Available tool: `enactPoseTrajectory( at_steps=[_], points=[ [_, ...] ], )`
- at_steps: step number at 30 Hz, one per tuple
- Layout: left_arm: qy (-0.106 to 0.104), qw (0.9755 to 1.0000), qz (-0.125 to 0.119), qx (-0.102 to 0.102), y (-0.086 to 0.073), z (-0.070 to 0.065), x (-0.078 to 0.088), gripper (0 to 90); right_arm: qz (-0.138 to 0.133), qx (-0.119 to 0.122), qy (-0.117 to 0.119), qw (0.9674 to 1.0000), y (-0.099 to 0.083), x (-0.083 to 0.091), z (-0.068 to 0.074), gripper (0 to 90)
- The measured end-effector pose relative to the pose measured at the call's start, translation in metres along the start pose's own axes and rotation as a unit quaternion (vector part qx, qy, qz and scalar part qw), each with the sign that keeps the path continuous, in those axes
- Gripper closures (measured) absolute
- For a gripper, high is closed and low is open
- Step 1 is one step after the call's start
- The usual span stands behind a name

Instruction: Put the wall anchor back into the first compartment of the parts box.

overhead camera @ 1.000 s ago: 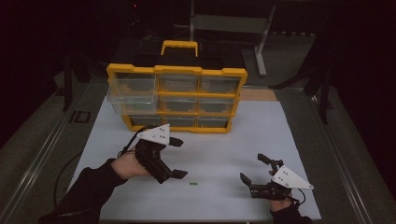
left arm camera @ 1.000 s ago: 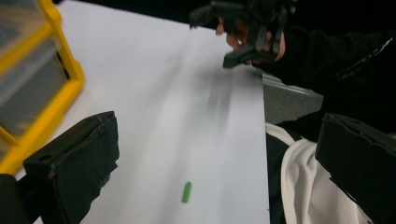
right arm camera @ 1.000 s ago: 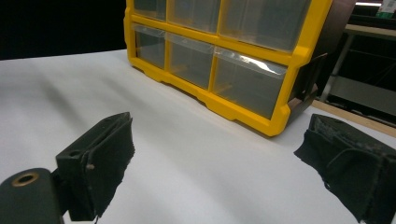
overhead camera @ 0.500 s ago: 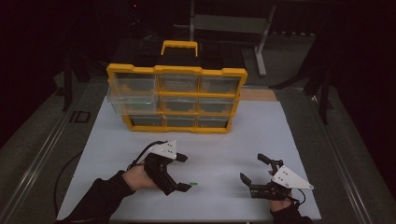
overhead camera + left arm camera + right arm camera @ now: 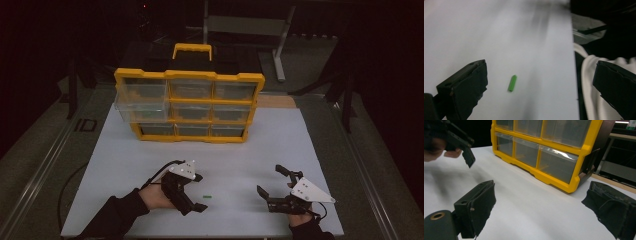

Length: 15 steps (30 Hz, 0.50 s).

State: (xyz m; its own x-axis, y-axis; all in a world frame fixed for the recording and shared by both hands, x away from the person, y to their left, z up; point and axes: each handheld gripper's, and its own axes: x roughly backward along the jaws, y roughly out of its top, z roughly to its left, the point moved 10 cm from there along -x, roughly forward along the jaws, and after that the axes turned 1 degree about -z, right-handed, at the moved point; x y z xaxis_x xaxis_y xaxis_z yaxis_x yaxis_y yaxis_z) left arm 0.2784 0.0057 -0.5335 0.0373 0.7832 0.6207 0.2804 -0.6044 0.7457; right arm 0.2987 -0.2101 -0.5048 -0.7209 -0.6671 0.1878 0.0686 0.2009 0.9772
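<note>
I have the flat white counter [image 5: 150, 155] under both hands, and at its far side stands the yellow plastic organiser case with clear drawers [image 5: 190, 106], upright with its yellow handle on top; its upper left drawer juts out a little from the frame. My left tongs [image 5: 197, 197], black with a grey plate on top, sit low over the near part of the counter, jaws spread wide and gripping nothing. My right tongs [image 5: 272, 182] lie near the front edge to the right, well apart from the left pair, jaws likewise spread wide and empty, pointing toward the case. The small green cylindrical peg [image 5: 512, 83] lies flat on the bare counter between the left tongs' jaws, nearer one jaw, touching neither; from above it [image 5: 206, 196] shows just beside the left jaw tips.
</note>
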Motion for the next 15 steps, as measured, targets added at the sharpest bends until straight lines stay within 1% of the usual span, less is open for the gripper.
enactPoseTrajectory(
  at_steps=[1,2,3,4,5,7,8,9,12,14,15],
  points=[
    [0.000,1.0000,0.000,0.000,0.000,0.000,0.000,0.0,0.000,0.000,0.000,1.0000,0.000,0.000,0.000,8.1],
    [-0.002,1.0000,0.004,0.004,-0.005,0.002,-0.006,0.0,0.001,-0.001,0.000,1.0000,0.000,0.000,0.000,8.1],
    [0.002,1.0000,0.006,0.003,-0.006,0.003,-0.007,0.0,0.001,-0.001,0.000,1.0000,0.000,0.000,0.000,8.1],
    [0.006,0.9999,0.009,-0.001,-0.008,0.004,-0.009,0.5,0.001,-0.001,0.000,1.0000,0.000,0.000,0.000,8.1],
    [0.004,0.9999,0.012,-0.005,-0.010,0.004,-0.010,1.3,0.001,-0.001,0.000,1.0000,0.000,0.000,0.000,8.1],
    [0.004,0.9999,0.012,-0.005,-0.010,0.004,-0.010,1.9,0.000,0.000,0.000,1.0000,0.000,0.000,0.000,8.1],
    [0.006,0.9998,0.014,-0.011,-0.013,0.005,-0.013,4.9,0.000,0.000,0.000,1.0000,0.000,0.000,0.000,8.1],
    [0.006,0.9998,0.016,-0.013,-0.015,0.005,-0.015,4.9,0.000,0.000,0.000,1.0000,0.000,0.000,0.000,8.1],
    [0.005,0.9992,0.030,-0.026,-0.023,0.006,-0.021,14.8,0.001,-0.001,0.000,1.0000,0.000,0.000,0.000,8.1],
    [0.005,0.9991,0.031,-0.028,-0.024,0.006,-0.023,20.1,0.001,-0.001,0.000,1.0000,0.000,0.000,0.000,8.1],
    [0.010,0.9989,0.034,-0.029,-0.025,0.008,-0.024,20.1,0.001,-0.001,0.000,1.0000,0.000,0.000,0.000,8.1]
  ],
)
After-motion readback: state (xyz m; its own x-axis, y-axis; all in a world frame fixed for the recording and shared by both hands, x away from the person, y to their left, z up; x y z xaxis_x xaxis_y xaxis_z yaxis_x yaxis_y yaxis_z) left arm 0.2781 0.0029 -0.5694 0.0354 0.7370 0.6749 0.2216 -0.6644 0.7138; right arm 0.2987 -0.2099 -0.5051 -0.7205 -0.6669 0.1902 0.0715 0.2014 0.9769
